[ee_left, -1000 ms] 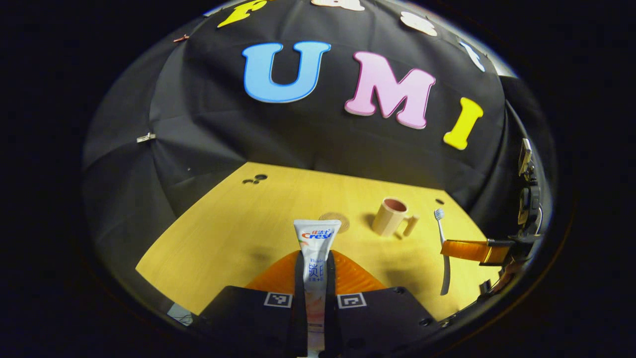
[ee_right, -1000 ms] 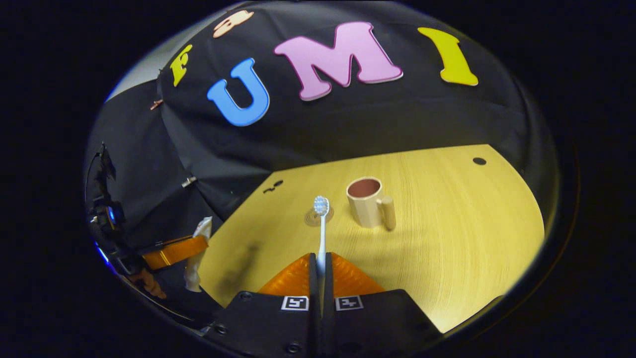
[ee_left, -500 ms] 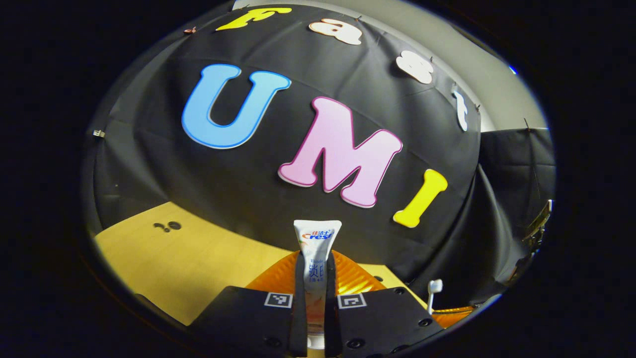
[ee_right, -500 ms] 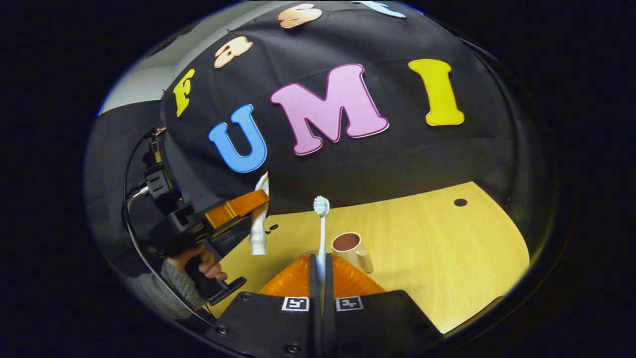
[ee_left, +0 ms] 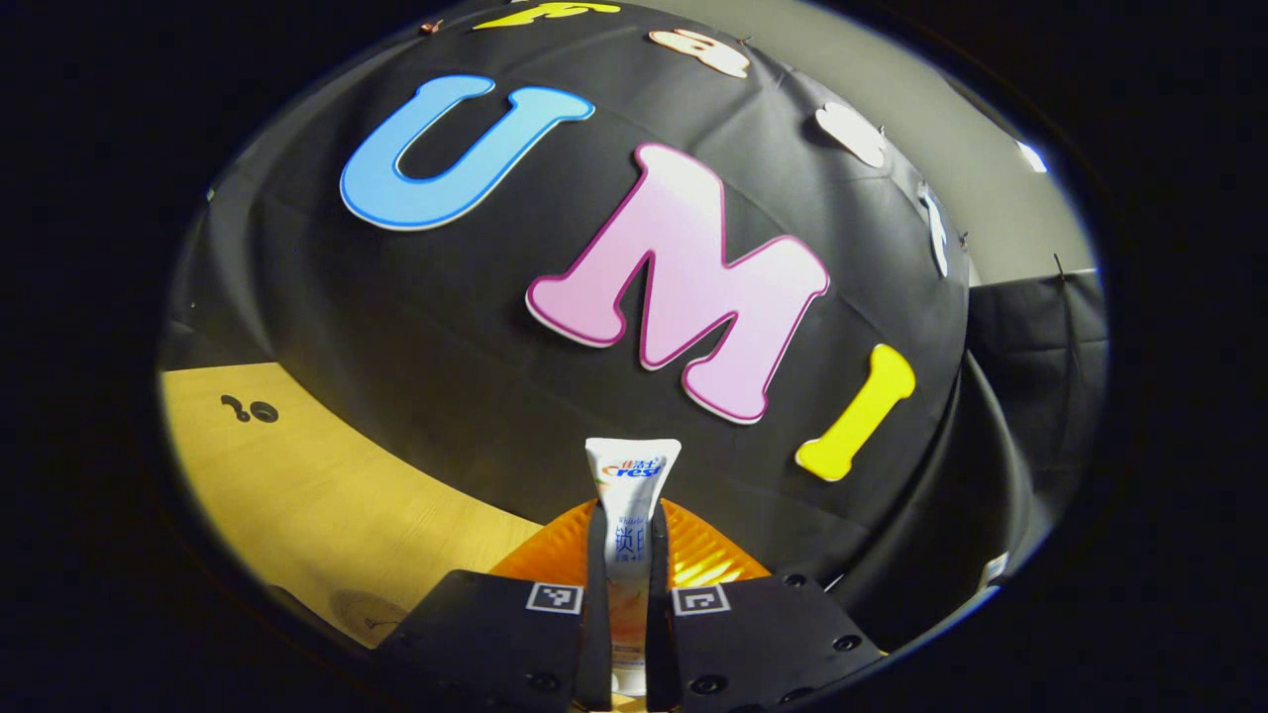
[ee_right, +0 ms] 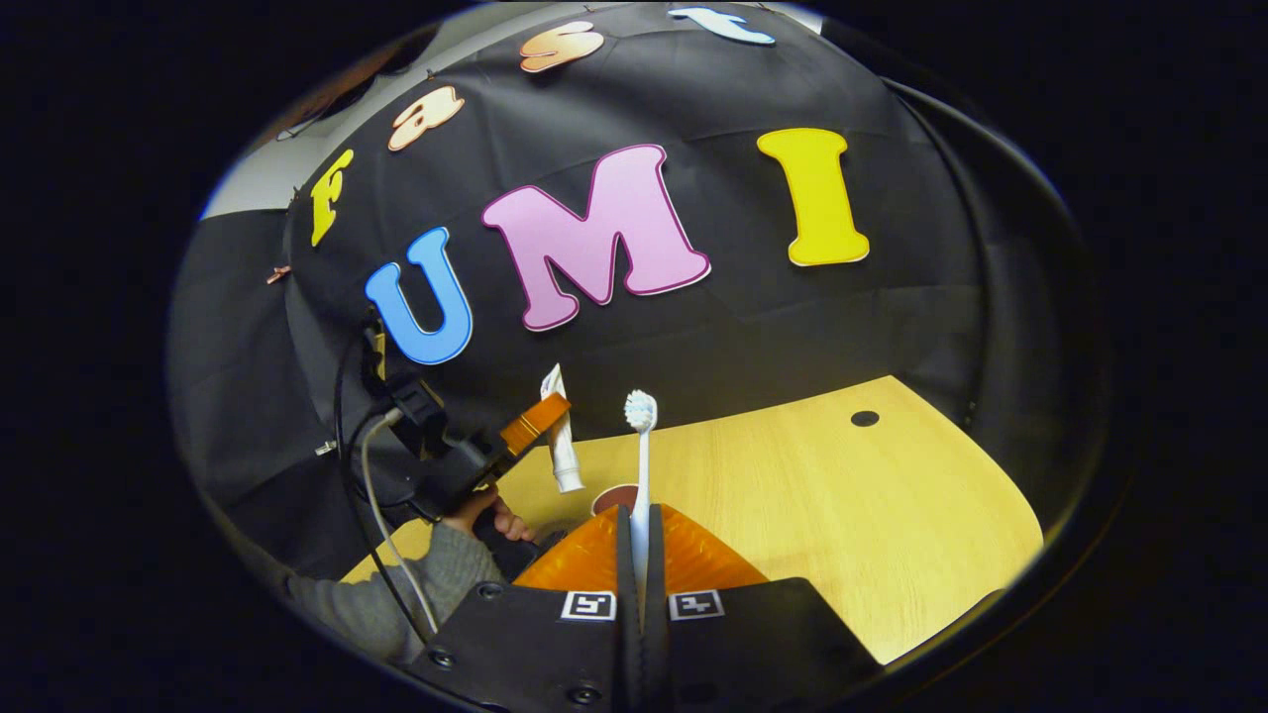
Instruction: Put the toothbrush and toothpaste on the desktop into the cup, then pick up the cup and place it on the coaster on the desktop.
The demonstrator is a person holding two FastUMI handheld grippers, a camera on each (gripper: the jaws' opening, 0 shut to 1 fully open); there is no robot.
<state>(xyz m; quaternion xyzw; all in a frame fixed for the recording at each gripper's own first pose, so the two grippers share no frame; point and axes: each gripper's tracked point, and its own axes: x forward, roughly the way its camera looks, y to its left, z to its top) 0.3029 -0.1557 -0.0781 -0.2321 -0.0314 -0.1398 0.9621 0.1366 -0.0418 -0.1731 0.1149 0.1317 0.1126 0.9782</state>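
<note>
My left gripper (ee_left: pixel 631 515) is shut on the white toothpaste tube (ee_left: pixel 632 470), which sticks out ahead of the fingers. In the right gripper view that same left gripper (ee_right: pixel 535 424) holds the toothpaste (ee_right: pixel 562 441) in the air, cap down, just left of and above the cup (ee_right: pixel 612 497). Just a part of the cup's reddish rim shows behind my fingers. My right gripper (ee_right: pixel 635 515) is shut on the white toothbrush (ee_right: pixel 642 465), which stands upright with its bristle head on top. The round coaster (ee_left: pixel 365 610) lies on the desktop at the lower left of the left gripper view.
The wooden desktop (ee_right: pixel 842 515) stretches to the right, with a small dark hole (ee_right: pixel 865 418) near its far edge. More holes (ee_left: pixel 250 409) sit at its left end. A hand (ee_right: pixel 482 512) in a grey sleeve (ee_right: pixel 431 579) holds the left gripper, with a cable hanging from it.
Both grippers lifted and tilted up with their loads. The left gripper carried the toothpaste rightward and nearer the cup. The cup slid down behind my right fingers.
</note>
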